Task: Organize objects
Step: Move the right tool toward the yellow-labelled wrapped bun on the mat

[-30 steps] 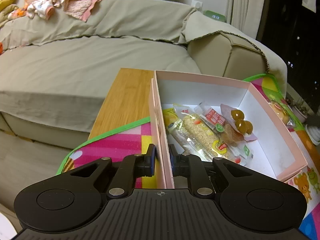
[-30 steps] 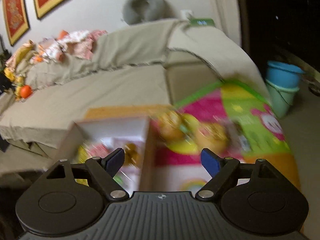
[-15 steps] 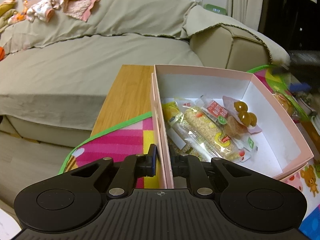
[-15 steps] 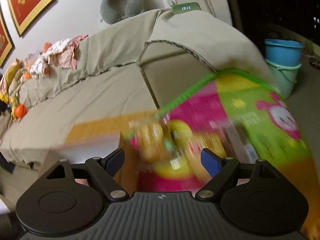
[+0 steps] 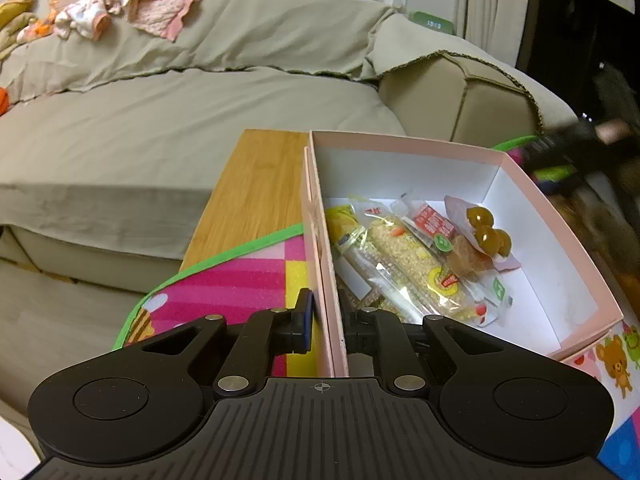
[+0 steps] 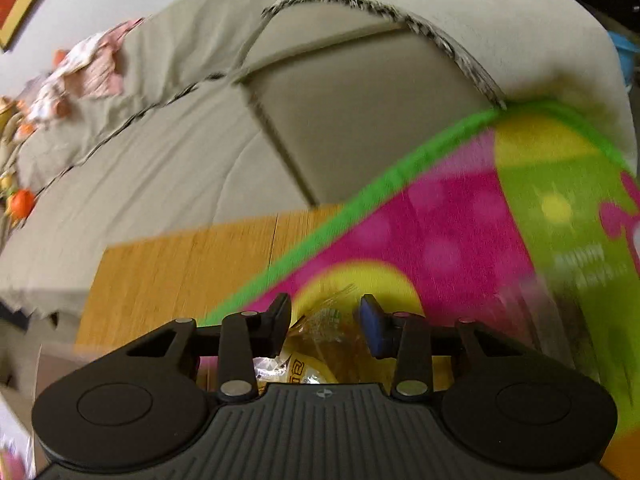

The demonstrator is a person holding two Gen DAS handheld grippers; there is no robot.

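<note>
A pink cardboard box (image 5: 404, 148) with a white inside stands on a colourful play mat (image 5: 240, 280). It holds several wrapped snacks (image 5: 416, 256). My left gripper (image 5: 325, 322) is shut on the box's near left wall, one finger outside and one inside. My right gripper (image 6: 325, 322) hangs low over the mat, jaws part closed around a yellow clear-wrapped snack packet (image 6: 320, 344); whether the pads touch it I cannot tell. The right wrist view is blurred.
A wooden table top (image 5: 256, 184) shows under the mat (image 6: 440, 240). A beige covered sofa (image 5: 160, 120) with clothes on its back lies beyond, and its armrest (image 6: 360, 112) stands close ahead of the right gripper.
My right gripper swung right and down from over the box to the mat and narrowed its jaws around the yellow packet. My left gripper kept its hold on the box wall.
</note>
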